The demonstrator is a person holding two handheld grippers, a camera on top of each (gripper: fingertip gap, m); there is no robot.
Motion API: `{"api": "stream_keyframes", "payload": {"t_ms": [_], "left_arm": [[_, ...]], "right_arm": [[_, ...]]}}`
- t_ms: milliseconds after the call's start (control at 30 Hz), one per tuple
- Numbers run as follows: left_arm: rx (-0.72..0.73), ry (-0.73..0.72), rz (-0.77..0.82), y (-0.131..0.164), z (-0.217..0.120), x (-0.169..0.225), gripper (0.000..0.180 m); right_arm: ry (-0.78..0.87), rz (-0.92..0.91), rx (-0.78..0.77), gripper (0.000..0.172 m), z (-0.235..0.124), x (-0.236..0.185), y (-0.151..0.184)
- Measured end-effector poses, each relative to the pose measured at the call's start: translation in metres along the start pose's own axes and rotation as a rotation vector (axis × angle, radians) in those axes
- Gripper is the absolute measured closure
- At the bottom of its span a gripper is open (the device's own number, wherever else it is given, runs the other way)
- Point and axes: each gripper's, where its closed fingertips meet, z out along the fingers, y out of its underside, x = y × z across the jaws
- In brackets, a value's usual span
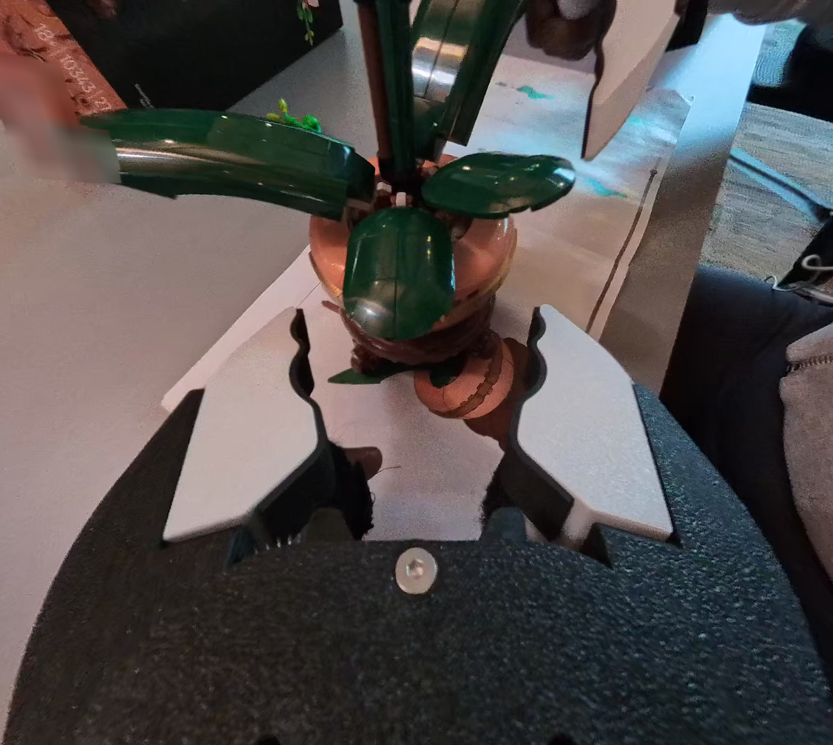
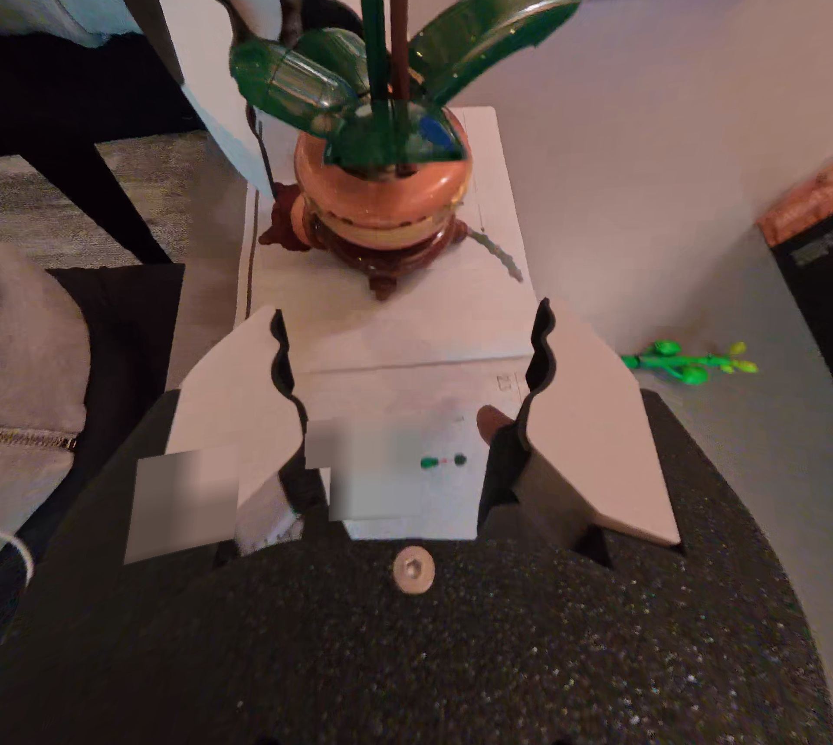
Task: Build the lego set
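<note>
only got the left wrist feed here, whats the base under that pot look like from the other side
Observer: In the right wrist view the pot stands on a dark brown round stand with small feet, on a white open booklet.
Operator: my green sprig is almost hidden behind a leaf, where is it
Observer: The bright green sprig lies flat on the grey table, right of the booklet.
Operator: and the right gripper, got anything in it
Observer: No. The right gripper is wide open with only the booklet page between its fingers, short of the stand.
</note>
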Motion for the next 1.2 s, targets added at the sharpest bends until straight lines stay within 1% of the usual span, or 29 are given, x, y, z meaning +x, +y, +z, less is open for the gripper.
{"api": "stream_keyframes", "payload": {"t_ms": [67,133,233,300,367,467,600,667,733,767,800,833,867,933,967,1000,1067,1100,1133,1167,1200], "left_arm": [[0.03,-0.031,-0.028,-0.004,-0.012,-0.007,0.082],[0.059,-0.078,-0.077,-0.007,-0.025,-0.017,0.069],[0.141,-0.124,-0.187,-0.016,-0.044,-0.027,0.05],[0.212,-0.137,-0.254,-0.023,-0.055,-0.03,0.048],[0.257,-0.139,-0.302,-0.024,-0.064,-0.029,0.049],[0.264,-0.127,-0.323,-0.018,-0.067,-0.024,0.049],[0.249,-0.141,-0.325,-0.013,-0.064,-0.021,0.048],[0.24,-0.139,-0.312,-0.014,-0.062,-0.019,0.048],[0.208,-0.139,-0.285,-0.012,-0.058,-0.016,0.048],[0.192,-0.136,-0.269,-0.011,-0.055,-0.015,0.048],[0.178,-0.131,-0.254,-0.01,-0.052,-0.013,0.05],[0.164,-0.13,-0.238,-0.009,-0.049,-0.012,0.054],[0.155,-0.134,-0.214,-0.008,-0.047,-0.011,0.066],[0.159,-0.132,-0.149,-0.008,-0.045,-0.011,0.096],[0.159,-0.132,-0.127,-0.007,-0.044,-0.013,0.098],[0.144,-0.113,-0.111,-0.006,-0.042,-0.013,0.095],[0.081,-0.06,-0.08,-0.002,-0.033,-0.014,0.077],[0.046,-0.024,-0.066,0.0,-0.028,-0.013,0.071],[0.011,0.022,-0.056,0.002,-0.021,-0.011,0.07],[-0.018,0.072,-0.05,0.005,-0.015,-0.008,0.071],[-0.035,0.115,-0.051,0.007,-0.01,-0.005,0.073]], "right_arm": [[0.074,0.051,0.015,0.068,-0.033,0.009,0.01],[0.154,0.114,0.049,0.066,-0.068,0.015,0.02],[0.276,0.196,0.146,0.064,-0.121,0.02,0.035],[0.339,0.253,0.206,0.061,-0.151,0.018,0.049],[0.36,0.303,0.22,0.06,-0.17,0.011,0.073],[0.323,0.337,0.196,0.061,-0.177,-0.009,0.105],[0.298,0.359,0.206,0.062,-0.17,-0.016,0.115],[0.309,0.341,0.158,0.062,-0.164,-0.013,0.116],[0.344,0.316,0.07,0.067,-0.155,-0.004,0.12],[0.364,0.302,0.029,0.073,-0.15,0.001,0.122],[0.401,0.287,-0.011,0.089,-0.146,0.009,0.123],[0.442,0.265,-0.039,0.143,-0.143,0.018,0.122],[0.458,0.226,-0.027,0.172,-0.136,0.023,0.114],[0.346,0.155,0.036,0.172,-0.108,0.015,0.086],[0.295,0.129,0.071,0.172,-0.092,0.01,0.071],[0.258,0.096,0.099,0.16,-0.075,0.006,0.056],[0.176,0.043,0.096,0.085,-0.038,-0.002,0.034],[0.129,0.032,0.056,0.066,-0.019,-0.006,0.029],[0.079,0.023,0.026,0.056,-0.002,-0.011,0.023],[0.043,0.014,0.024,0.054,0.013,-0.014,0.016],[0.023,0.005,0.041,0.057,0.026,-0.016,0.008]]}}
